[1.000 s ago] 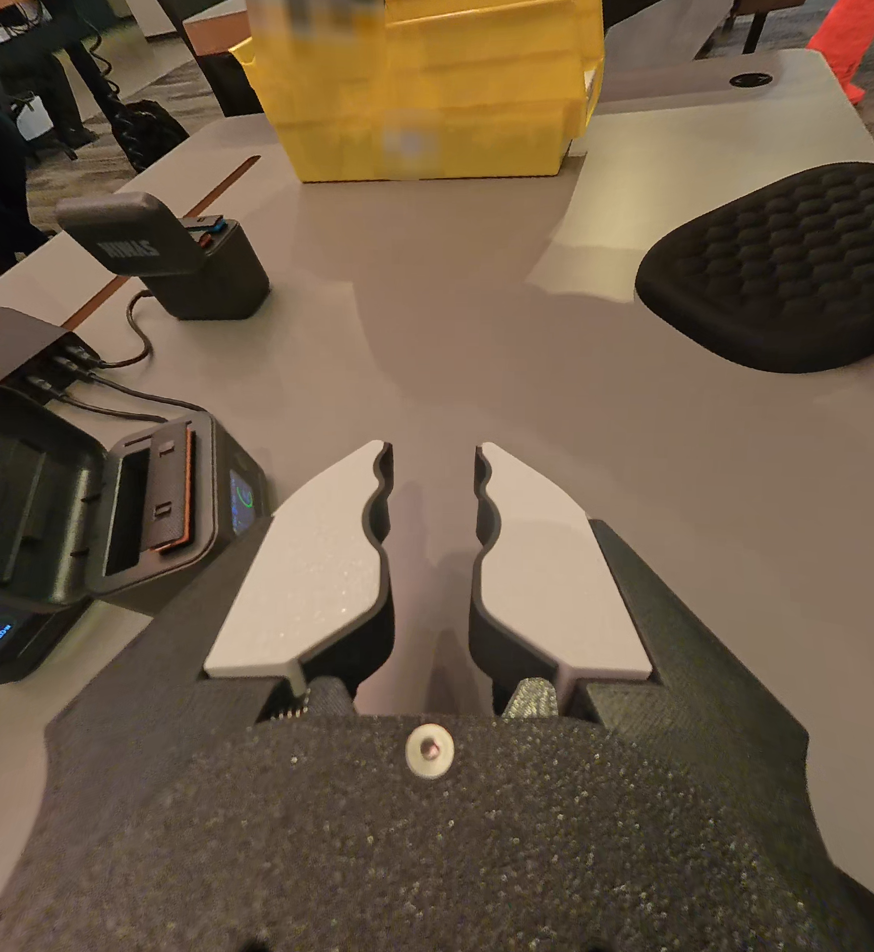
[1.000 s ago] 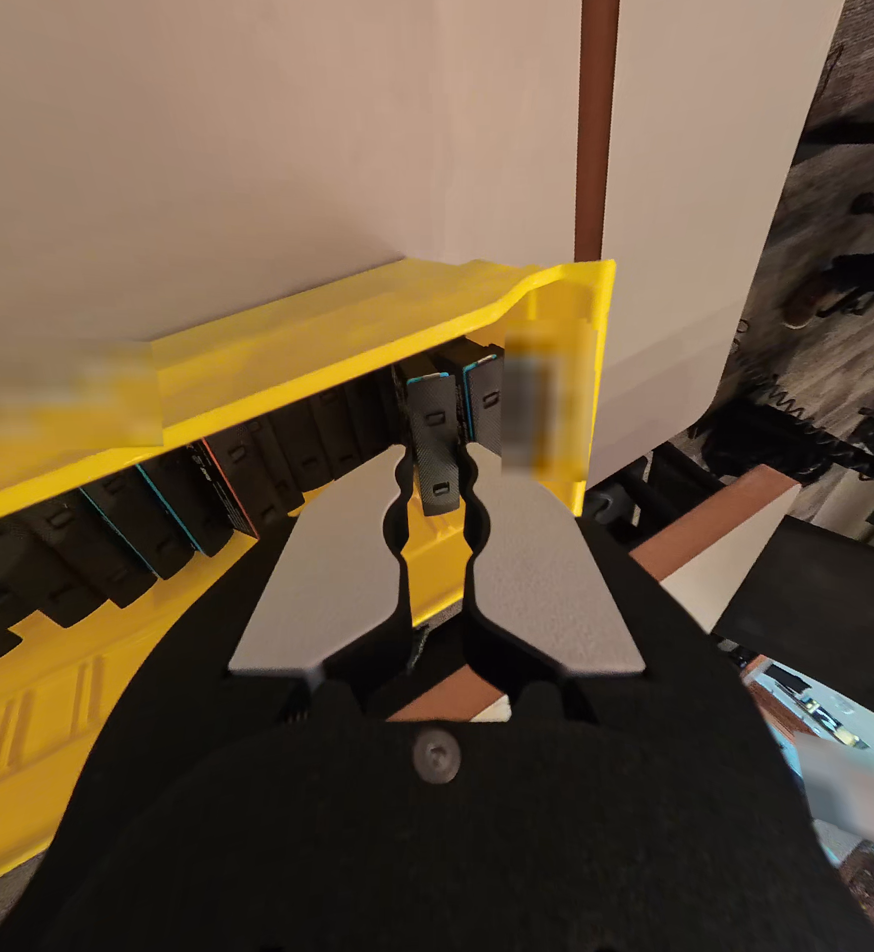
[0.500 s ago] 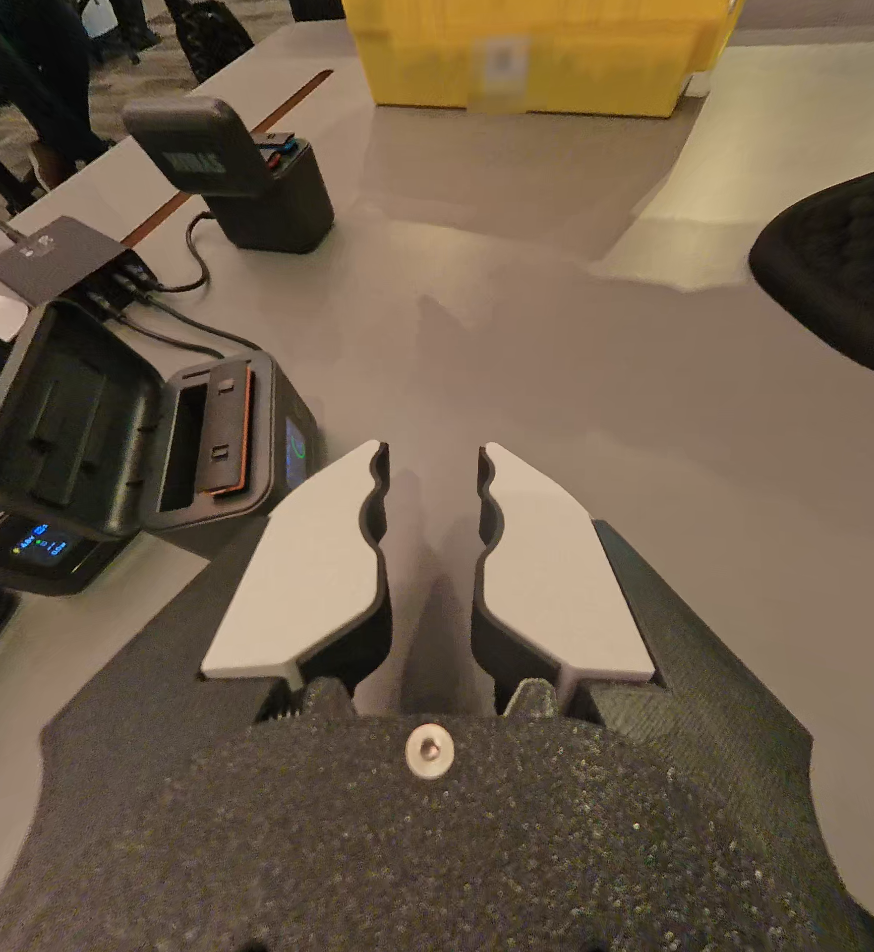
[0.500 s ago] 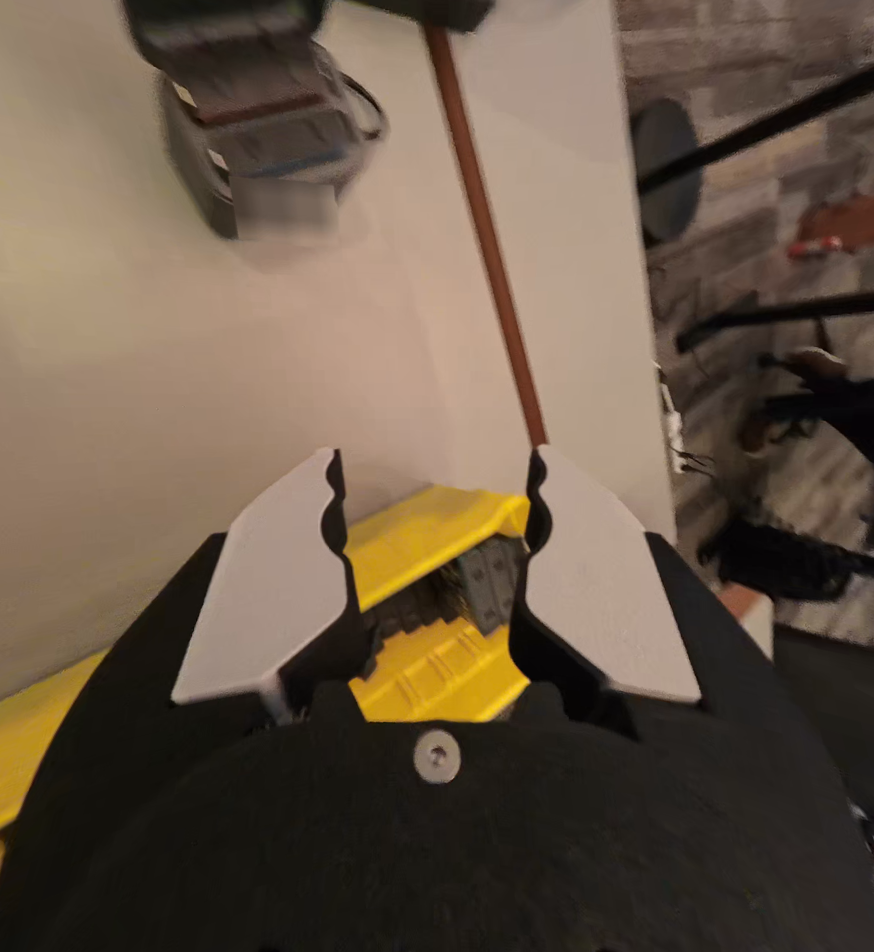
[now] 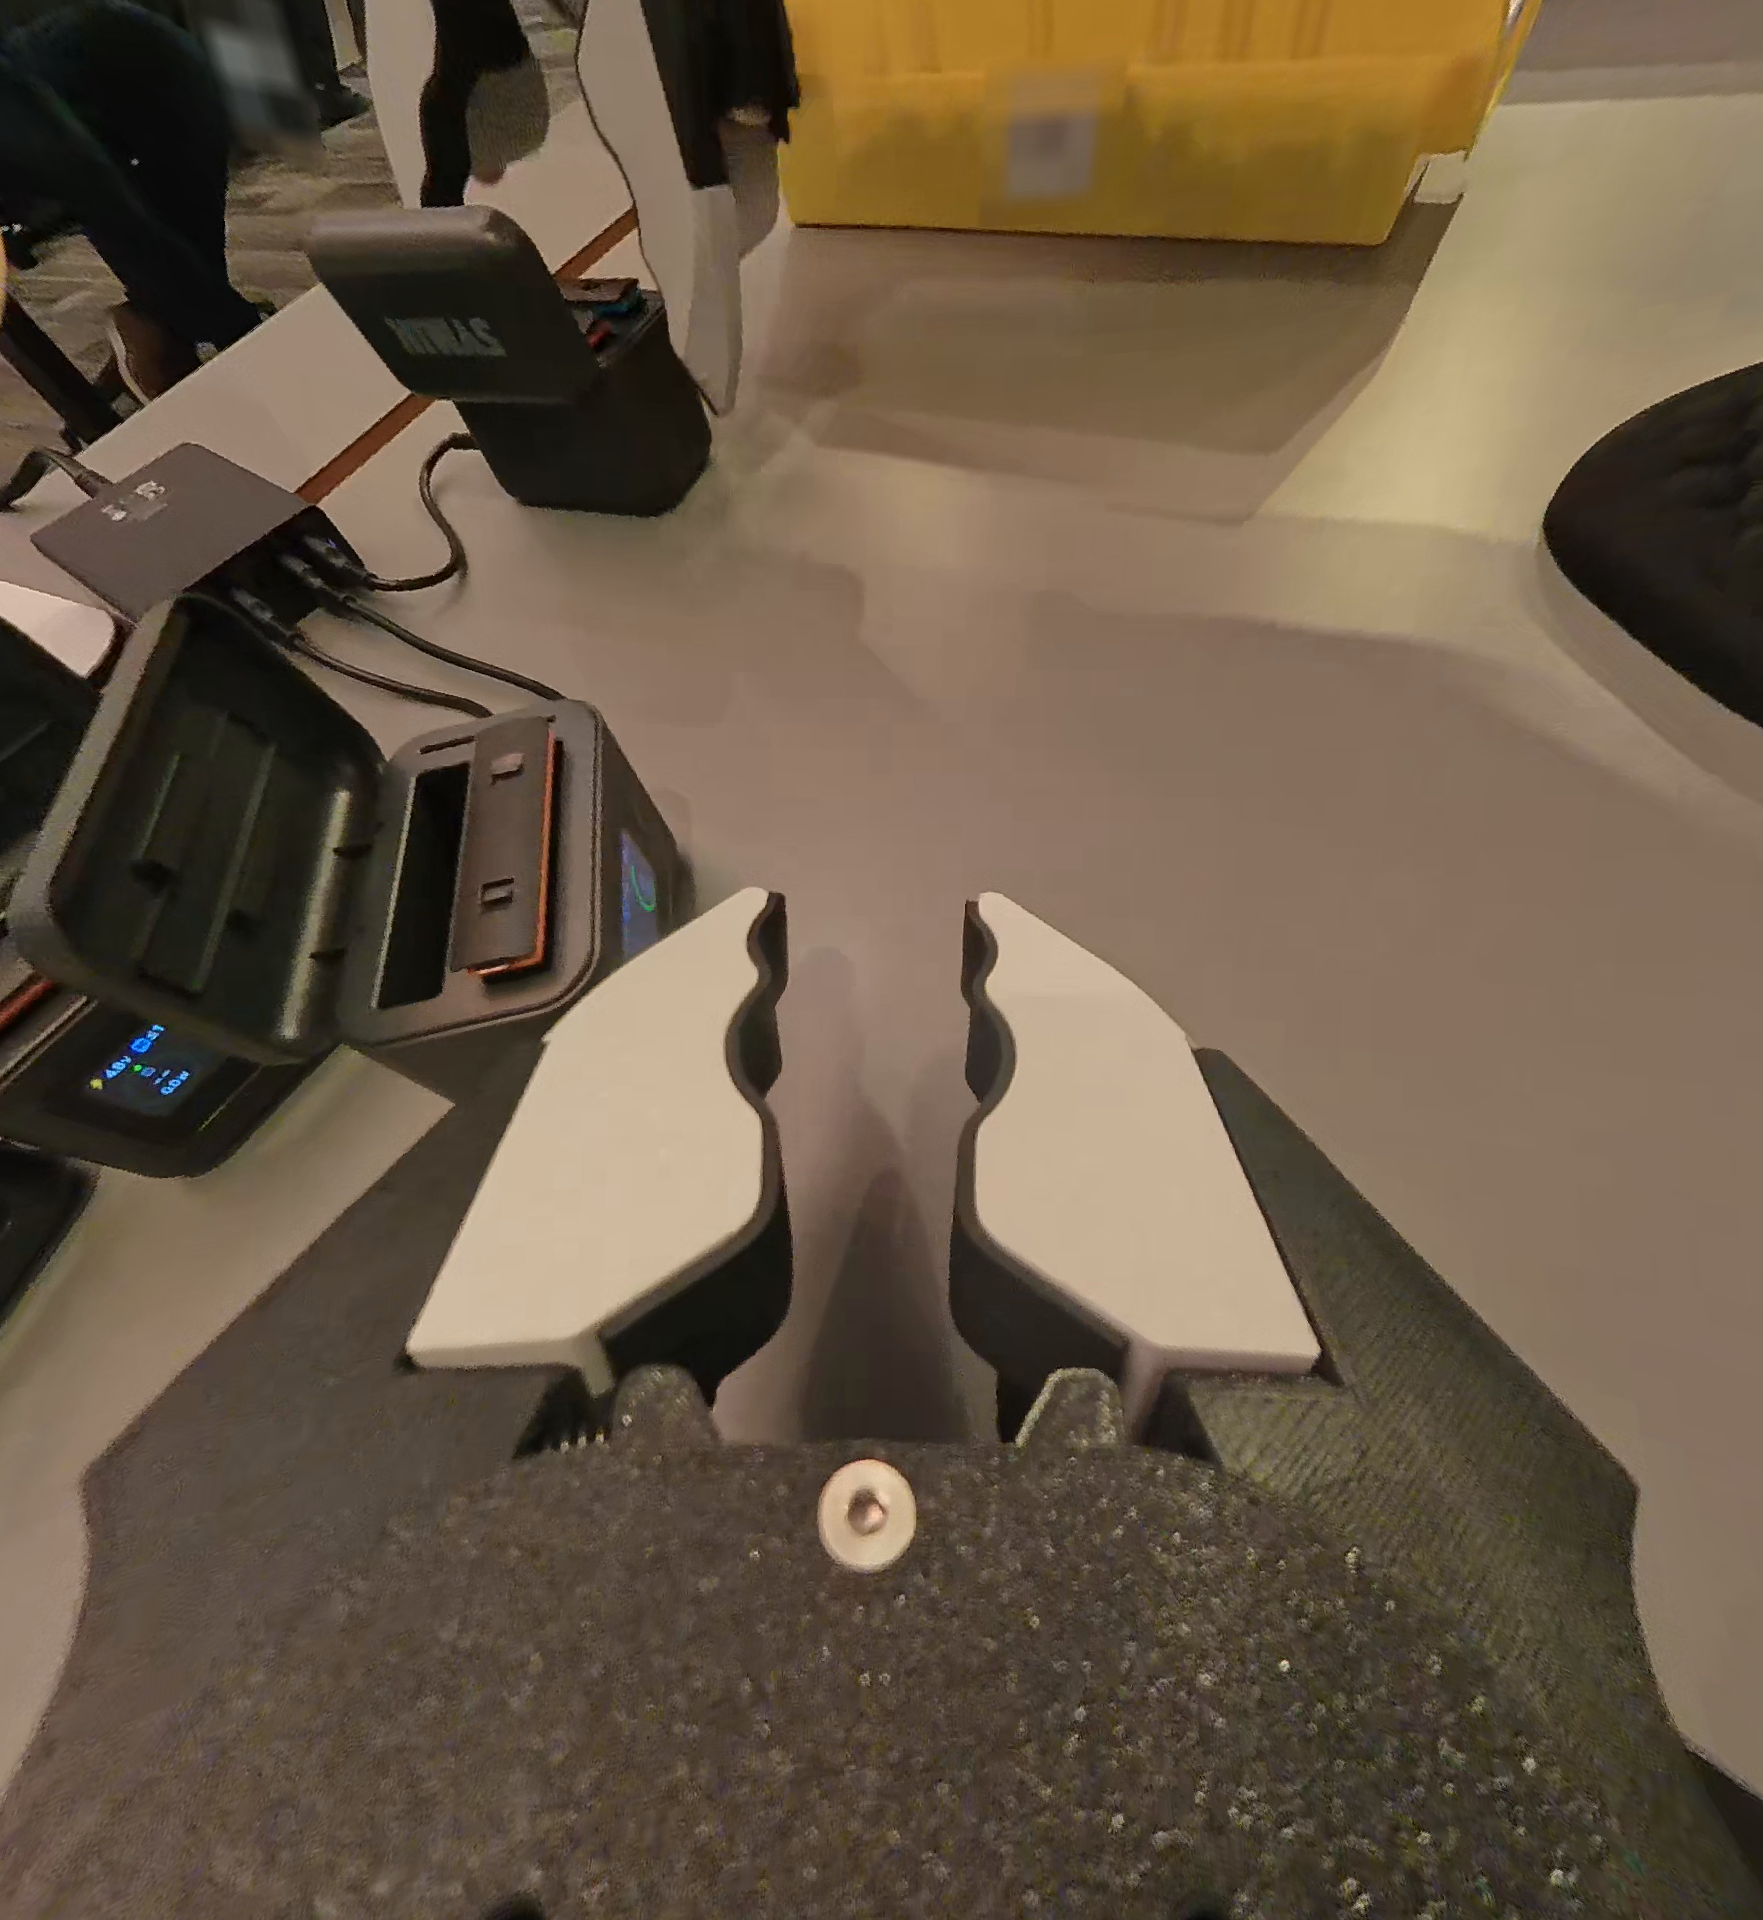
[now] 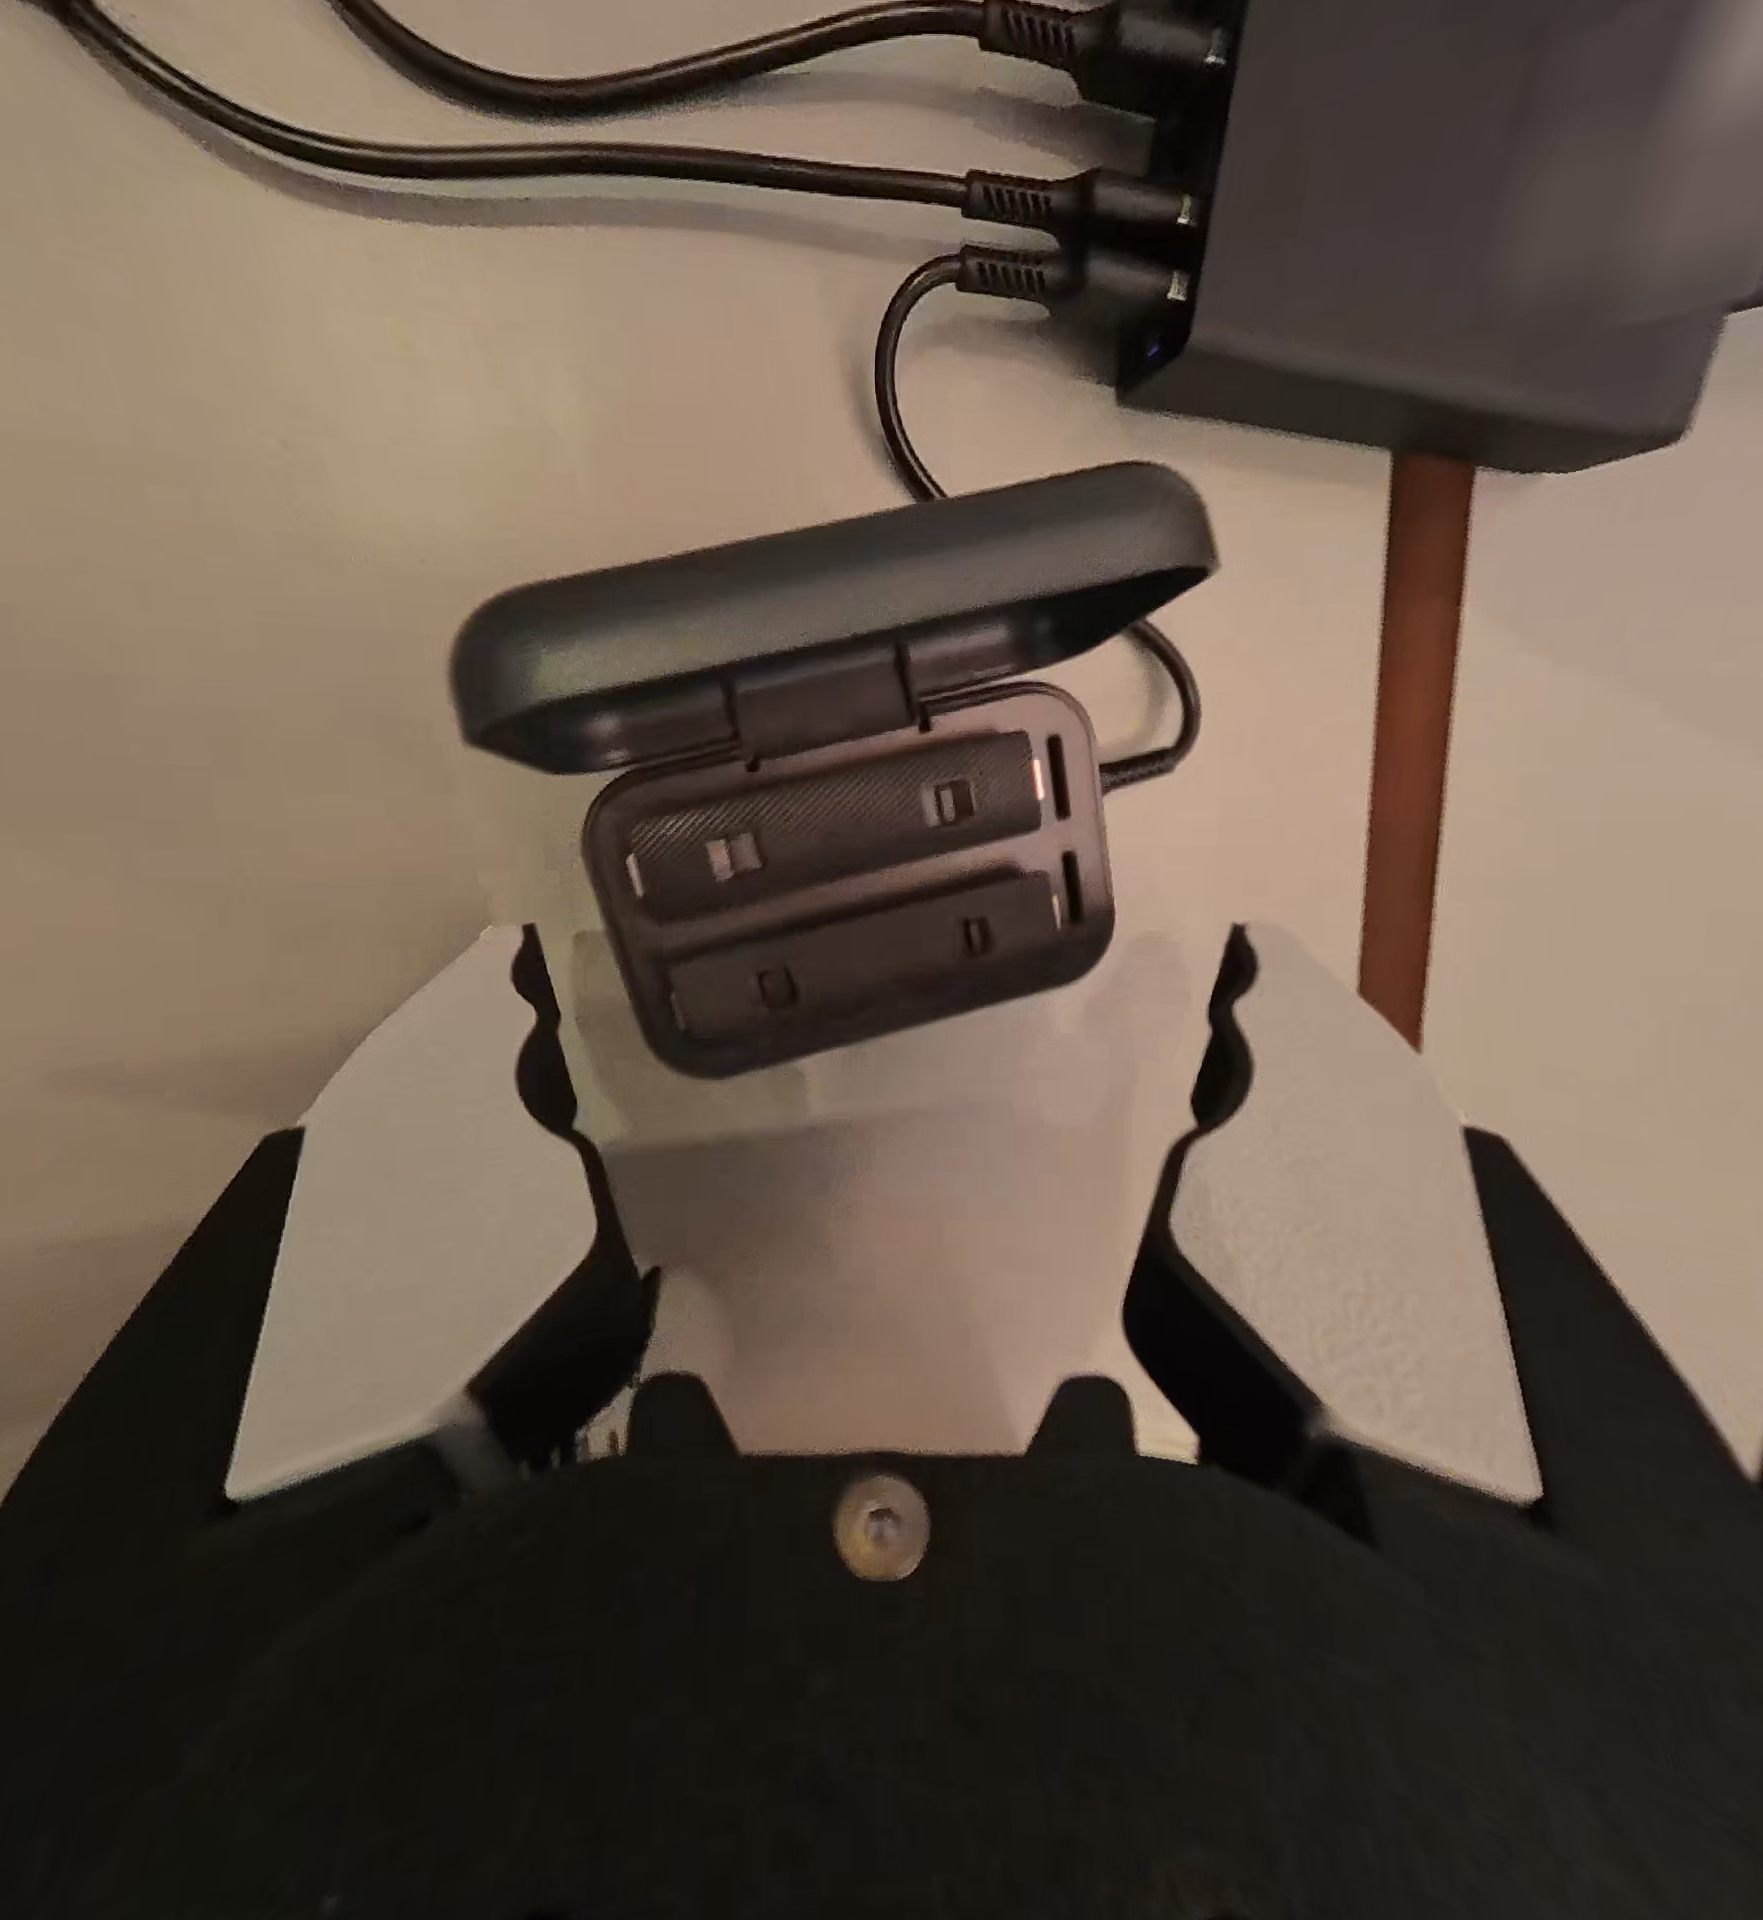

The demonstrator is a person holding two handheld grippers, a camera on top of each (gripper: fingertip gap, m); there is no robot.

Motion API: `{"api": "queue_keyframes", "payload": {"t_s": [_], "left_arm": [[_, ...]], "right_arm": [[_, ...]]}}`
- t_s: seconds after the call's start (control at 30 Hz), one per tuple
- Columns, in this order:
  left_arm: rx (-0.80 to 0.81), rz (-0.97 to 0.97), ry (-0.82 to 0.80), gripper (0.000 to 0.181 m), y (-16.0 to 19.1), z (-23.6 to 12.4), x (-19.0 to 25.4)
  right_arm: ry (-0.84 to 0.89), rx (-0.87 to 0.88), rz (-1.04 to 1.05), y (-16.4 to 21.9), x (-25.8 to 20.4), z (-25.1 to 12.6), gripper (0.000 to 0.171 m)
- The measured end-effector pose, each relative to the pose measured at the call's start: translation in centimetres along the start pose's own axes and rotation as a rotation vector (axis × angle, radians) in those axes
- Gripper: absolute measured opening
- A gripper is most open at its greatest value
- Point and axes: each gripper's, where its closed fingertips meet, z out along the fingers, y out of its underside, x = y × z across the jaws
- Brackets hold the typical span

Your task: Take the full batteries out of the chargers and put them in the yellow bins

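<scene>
In the right wrist view my right gripper [image 6: 877, 997] is wide open and empty, hovering over an open black charger [image 6: 846, 894] with its lid flipped back. Two black batteries [image 6: 835, 821] sit in its slots. The charger lies between and just beyond my fingertips, apart from them. In the left wrist view my left gripper [image 5: 872, 966] is open with a narrow gap and holds nothing, low over the grey table [image 5: 1116, 779]. An open charger [image 5: 482, 883] with one orange-edged battery [image 5: 508, 847] stands to its left. The yellow bin [image 5: 1116, 114] stands at the far edge.
A second open charger [image 5: 544, 353] stands far left with the other gripper's white finger [image 5: 700, 270] above it. A grey power hub [image 6: 1459, 208] with black cables [image 6: 648, 166] lies beyond the right gripper. A black honeycomb pad [image 5: 1729, 540] lies at right. A person stands beyond the table's far left edge. My left tips are roughly 5 cm from the open charger [image 5: 482, 883].
My right gripper let go of a black battery in the yellow bin, opened wide and swung over to the open charger. My left gripper drifted forward and left, its gap unchanged.
</scene>
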Motion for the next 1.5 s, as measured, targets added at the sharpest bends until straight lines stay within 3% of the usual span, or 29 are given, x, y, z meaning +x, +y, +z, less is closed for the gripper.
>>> {"api": "queue_keyframes", "payload": {"t_s": [0.07,0.13,0.27,0.63,0.8,0.93,1.2,1.5], "left_arm": [[0.006,-0.006,0.009,0.031,-0.1,0.0,0.0],[0.01,-0.011,0.013,0.031,-0.1,-0.1,0.0],[0.008,-0.017,0.002,0.031,-0.1,-0.1,-0.2],[-0.05,0.086,-0.05,0.032,0.2,1.0,-0.7],[-0.14,0.198,-0.117,0.029,1.1,1.9,-2.0],[-0.17,0.163,-0.163,0.025,1.7,1.5,-3.2],[-0.191,0.059,-0.255,0.024,2.9,0.2,-5.9],[-0.139,0.038,-0.234,0.033,2.6,-0.1,-5.8]], "right_arm": [[-0.038,0.022,0.013,-0.1,-0.1,0.8,0.112],[-0.049,0.056,0.019,-0.4,-0.4,1.2,0.095],[-0.017,0.051,0.109,-0.4,-1.1,1.0,0.094],[0.189,0.014,0.663,-3.6,-6.3,0.7,0.094],[0.257,0.104,0.795,-6.0,-7.7,0.9,0.093],[0.225,0.252,0.872,-8.8,-9.4,1.0,0.101],[0.092,0.536,0.735,-12.1,-13.4,0.3,0.084],[-0.029,0.599,0.623,-11.3,-15.0,-0.7,0.078]]}}
